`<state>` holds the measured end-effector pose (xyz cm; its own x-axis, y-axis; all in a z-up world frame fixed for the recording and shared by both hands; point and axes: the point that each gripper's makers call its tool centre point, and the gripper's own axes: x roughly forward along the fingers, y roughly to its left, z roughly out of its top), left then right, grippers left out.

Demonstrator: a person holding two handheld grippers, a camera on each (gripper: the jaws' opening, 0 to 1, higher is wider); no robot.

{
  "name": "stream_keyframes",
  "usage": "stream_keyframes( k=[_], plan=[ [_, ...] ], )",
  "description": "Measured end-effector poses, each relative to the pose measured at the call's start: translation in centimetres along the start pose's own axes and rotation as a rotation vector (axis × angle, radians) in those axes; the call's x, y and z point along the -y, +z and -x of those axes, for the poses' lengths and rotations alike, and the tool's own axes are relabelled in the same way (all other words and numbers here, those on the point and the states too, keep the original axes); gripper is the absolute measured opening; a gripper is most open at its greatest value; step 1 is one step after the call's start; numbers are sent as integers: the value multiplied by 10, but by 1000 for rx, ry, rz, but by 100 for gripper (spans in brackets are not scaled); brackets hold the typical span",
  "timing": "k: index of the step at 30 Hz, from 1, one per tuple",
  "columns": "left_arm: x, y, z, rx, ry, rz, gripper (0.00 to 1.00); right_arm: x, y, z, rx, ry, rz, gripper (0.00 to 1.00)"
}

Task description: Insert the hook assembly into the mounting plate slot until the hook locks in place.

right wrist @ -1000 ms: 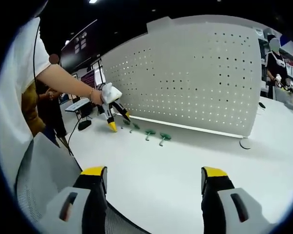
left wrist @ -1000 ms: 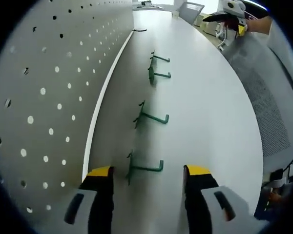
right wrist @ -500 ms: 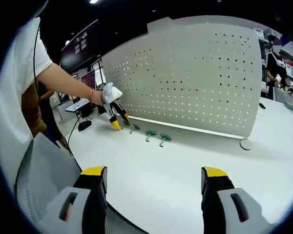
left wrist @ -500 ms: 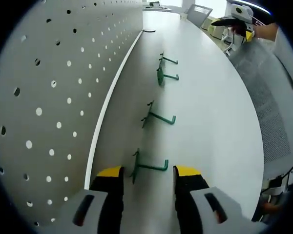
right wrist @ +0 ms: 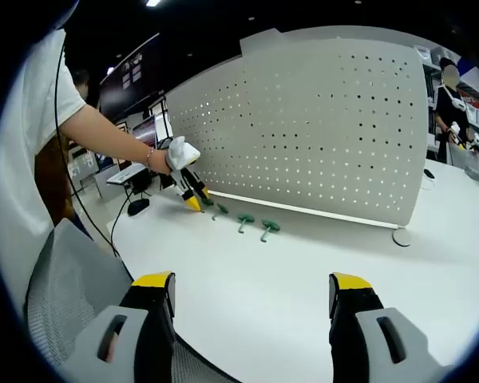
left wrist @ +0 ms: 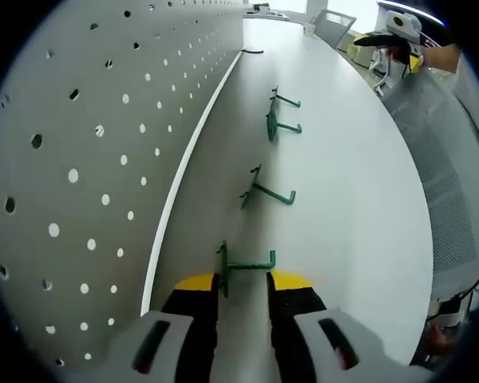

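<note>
The smooth white table [left wrist: 343, 199] runs along my matte perforated pegboard [left wrist: 104, 144]. Beside its base lies the nearest thin green wire hook [left wrist: 243, 265], my left gripper [left wrist: 241, 283] nearly closed around it; it could twist or slip out. My right gripper [right wrist: 251, 291] gapes wide, empty, well away.
</note>
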<state>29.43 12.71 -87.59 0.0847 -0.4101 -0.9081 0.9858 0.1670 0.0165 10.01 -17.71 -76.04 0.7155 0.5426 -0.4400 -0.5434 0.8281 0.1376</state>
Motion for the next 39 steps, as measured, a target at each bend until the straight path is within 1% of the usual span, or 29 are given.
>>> stream_keyframes(
  k=[7,16,19,25,27,30,34,39],
  plan=[
    [-1,0,0,-8,8,14,25,0,0,0,1,2,-1,76],
    [-7,-3,2,-23,33,44,17,-2,0,0,1,6,0,76],
    [-7,-3,2,-30,36,30,16,-2,0,0,-2,8,3,76],
    [-9,-4,2,-30,43,37,14,-2,1,-1,-2,10,3,76],
    [-10,-4,2,-38,49,35,13,-2,1,-2,-2,13,0,76],
    [-12,-4,1,-41,60,54,10,-2,0,-2,-4,14,1,76],
    [-16,-5,1,-60,88,18,6,-3,0,-2,-6,15,2,77],
    [-15,-5,1,-59,92,15,5,-1,0,-1,-8,10,0,77]
  ],
)
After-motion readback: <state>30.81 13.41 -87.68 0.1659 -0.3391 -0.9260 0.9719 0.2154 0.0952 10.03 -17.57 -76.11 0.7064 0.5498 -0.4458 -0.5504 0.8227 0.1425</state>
